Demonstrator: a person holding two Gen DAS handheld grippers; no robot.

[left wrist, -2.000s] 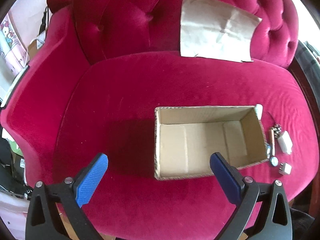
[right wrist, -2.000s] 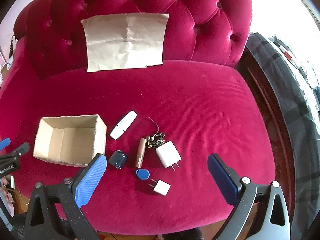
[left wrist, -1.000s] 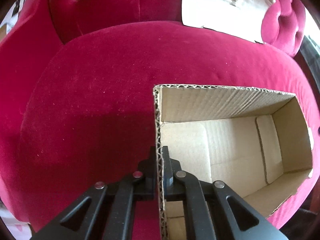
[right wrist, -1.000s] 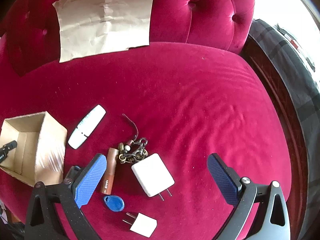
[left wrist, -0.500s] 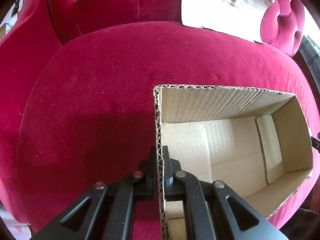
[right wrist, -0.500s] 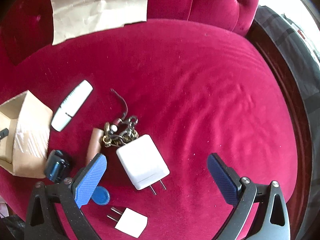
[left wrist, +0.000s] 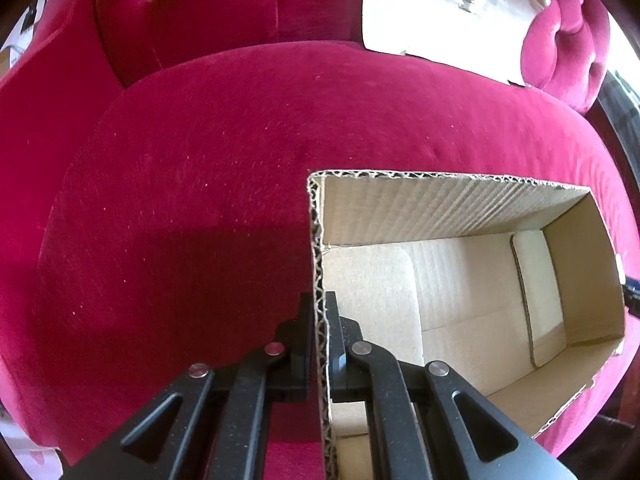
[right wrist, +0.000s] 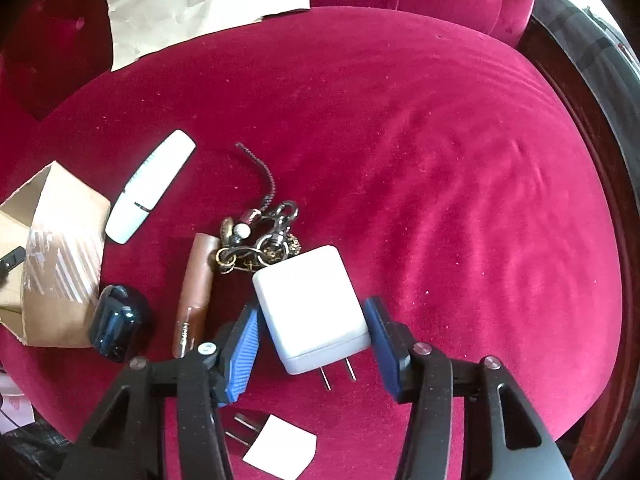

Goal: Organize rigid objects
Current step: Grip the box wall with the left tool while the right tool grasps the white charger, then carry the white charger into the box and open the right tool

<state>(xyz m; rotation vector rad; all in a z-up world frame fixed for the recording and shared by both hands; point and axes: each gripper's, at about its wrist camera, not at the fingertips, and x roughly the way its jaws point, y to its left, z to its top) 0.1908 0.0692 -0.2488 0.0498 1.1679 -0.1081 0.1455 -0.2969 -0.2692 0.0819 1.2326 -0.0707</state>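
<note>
The red velvet armchair seat (right wrist: 440,140) serves as the work surface. At its nine o'clock edge stands the empty cardboard box (left wrist: 460,280); the left gripper (left wrist: 320,320) clamps shut on its near wall, likely to steady it for loading. The right gripper (right wrist: 312,332) is closing around the white wall charger (right wrist: 308,304), prongs toward six o'clock. The brown tube (right wrist: 196,292) carries illegible print.

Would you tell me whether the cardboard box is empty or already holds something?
Empty: the left wrist view shows only the bare floor of the cardboard box.
</note>
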